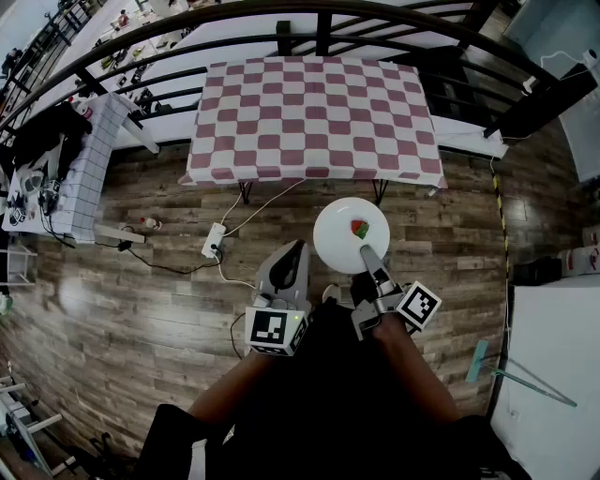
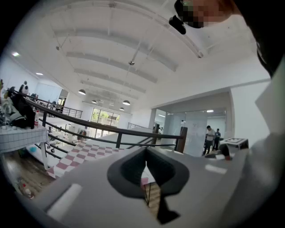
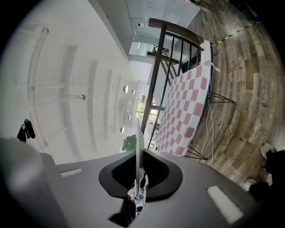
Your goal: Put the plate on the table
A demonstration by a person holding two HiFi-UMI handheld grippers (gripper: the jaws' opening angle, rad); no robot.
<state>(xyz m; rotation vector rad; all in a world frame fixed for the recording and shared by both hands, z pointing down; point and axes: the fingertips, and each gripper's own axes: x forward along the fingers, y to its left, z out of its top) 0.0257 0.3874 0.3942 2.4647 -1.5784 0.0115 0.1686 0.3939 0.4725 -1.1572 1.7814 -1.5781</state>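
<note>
A white round plate (image 1: 345,230) with a red and green mark on it hangs over the wooden floor, short of the table with the red and white checked cloth (image 1: 314,117). My right gripper (image 1: 367,253) is shut on the plate's near rim. In the right gripper view the plate (image 3: 137,151) shows edge-on as a thin white line between the jaws, with the checked table (image 3: 185,116) to its right. My left gripper (image 1: 292,255) is beside the plate's left, shut and holding nothing. In the left gripper view its jaws (image 2: 146,178) stand together, and the checked table (image 2: 84,153) lies ahead.
A black curved railing (image 1: 309,14) runs behind the table. A second table with a white gridded cloth (image 1: 84,169) and clutter stands at the left. A power strip (image 1: 214,241) and cables lie on the floor before the checked table. A white surface (image 1: 553,356) is at the right.
</note>
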